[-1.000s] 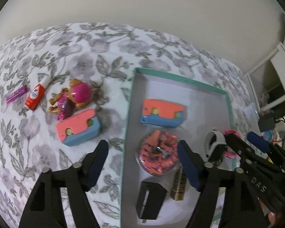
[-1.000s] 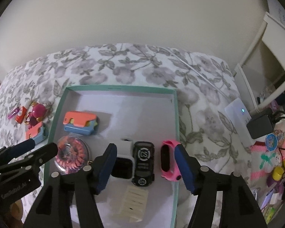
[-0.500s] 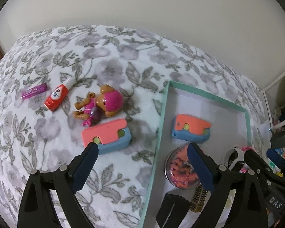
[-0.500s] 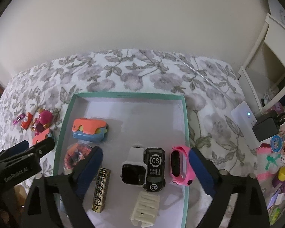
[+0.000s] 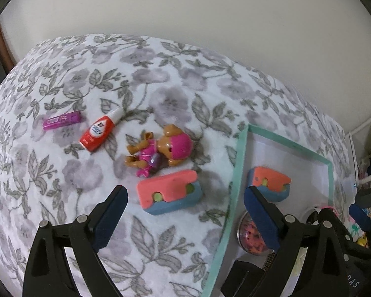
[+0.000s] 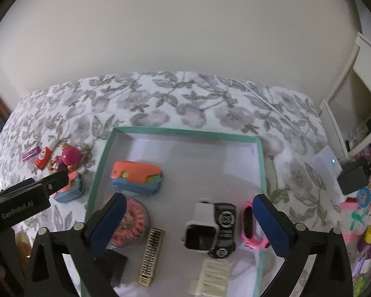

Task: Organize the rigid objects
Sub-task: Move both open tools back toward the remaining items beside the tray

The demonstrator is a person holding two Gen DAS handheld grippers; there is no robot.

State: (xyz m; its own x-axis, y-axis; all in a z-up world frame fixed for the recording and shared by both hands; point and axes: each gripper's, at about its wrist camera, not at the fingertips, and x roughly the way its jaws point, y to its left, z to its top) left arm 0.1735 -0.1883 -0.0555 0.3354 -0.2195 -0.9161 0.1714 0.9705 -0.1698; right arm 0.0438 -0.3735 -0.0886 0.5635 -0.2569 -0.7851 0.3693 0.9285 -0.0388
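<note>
The left gripper (image 5: pixel 185 219) stands spread wide with nothing between its blue pads (image 5: pixel 110 219); its jaws have just been opening. It hangs above the floral bedspread (image 5: pixel 91 91), pointed steeply down. Just past the gap, at 12 o'clock, lies an orange and blue case (image 5: pixel 169 195) on the cloth, touching neither pad. Beyond it, still toward 12 o'clock, a toy pup in pink (image 5: pixel 160 149) lies on its side. At 10 o'clock from the pup rests a red tube with a white cap (image 5: pixel 99 133), and further out at 9 o'clock a purple stick (image 5: pixel 61 120). At 3 o'clock from the case runs the teal rim of the tray (image 5: pixel 236 178), with a second orange and blue case (image 5: pixel 269 182) inside it.

The right gripper (image 6: pixel 190 225) is also spread wide, empty, its jaws having just been opening, above the tray (image 6: pixel 185 132). Between its pads lie a white smartwatch (image 6: pixel 201 227), touching a black toy car (image 6: pixel 223 230), and a gold patterned bar (image 6: pixel 152 255) at 7 o'clock. A pink band (image 6: pixel 251 225) lies just beside the right-hand pad, against the tray's rim. A round clear box of pink pieces (image 6: pixel 133 222) sits partly behind the left-hand pad. A cream ribbed piece (image 6: pixel 210 277) lies at 6 o'clock, and a black block (image 6: pixel 116 264) at 8 o'clock.
</note>
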